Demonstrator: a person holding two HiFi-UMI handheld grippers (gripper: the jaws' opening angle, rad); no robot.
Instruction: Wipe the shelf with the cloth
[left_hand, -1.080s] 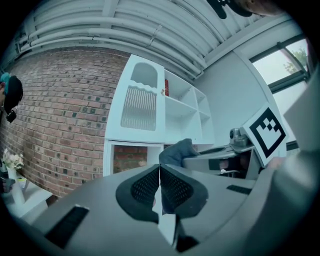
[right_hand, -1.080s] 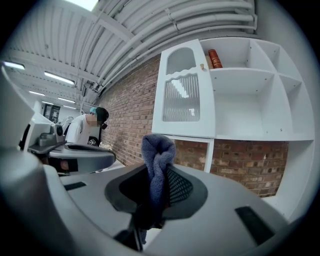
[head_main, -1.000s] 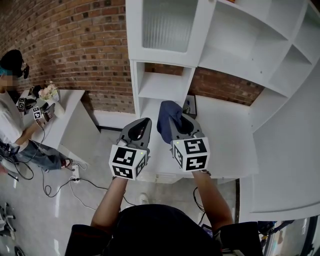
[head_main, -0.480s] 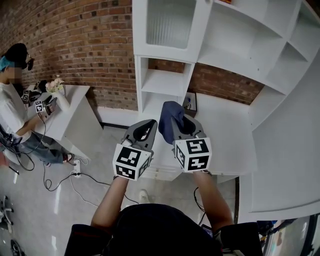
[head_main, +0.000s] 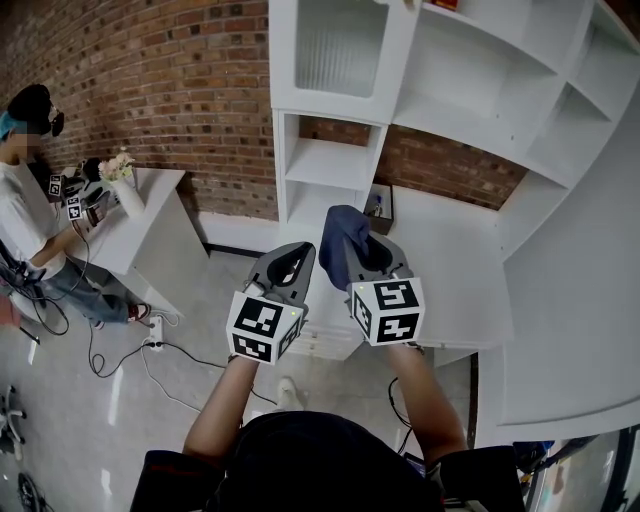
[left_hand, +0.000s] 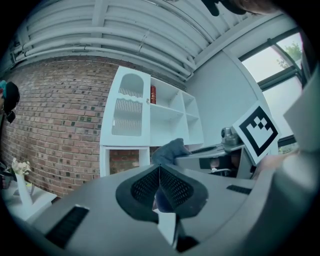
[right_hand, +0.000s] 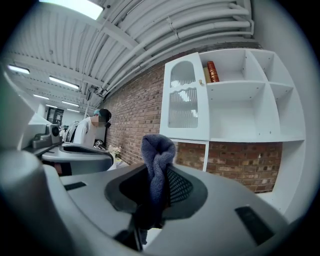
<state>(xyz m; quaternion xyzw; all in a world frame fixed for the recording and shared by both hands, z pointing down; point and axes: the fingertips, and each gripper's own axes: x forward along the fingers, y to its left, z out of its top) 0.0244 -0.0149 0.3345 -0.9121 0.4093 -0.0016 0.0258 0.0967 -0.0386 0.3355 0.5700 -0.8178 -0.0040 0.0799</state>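
To my left runs a red-brown brick wall (head_main: 150, 90). Against it stands a white side surface (head_main: 150, 230), and on its far end a white vase of pale flowers (head_main: 123, 185). A person in a white shirt and dark cap (head_main: 25, 215) sits at that surface, with small black-and-white marker cubes (head_main: 72, 208) close to their hands. Below me is a glossy grey floor (head_main: 80, 430). Black cables (head_main: 105, 365) trail across it to a white power strip (head_main: 153, 345) near the surface's foot. Overhead I see white ribbed ceiling pipes (right_hand: 150, 30) and long strip lights (right_hand: 65, 80). High up stands a dark red upright thing (right_hand: 213, 71), can or book I cannot tell. A large window (left_hand: 280, 55) shows daylight on my right.
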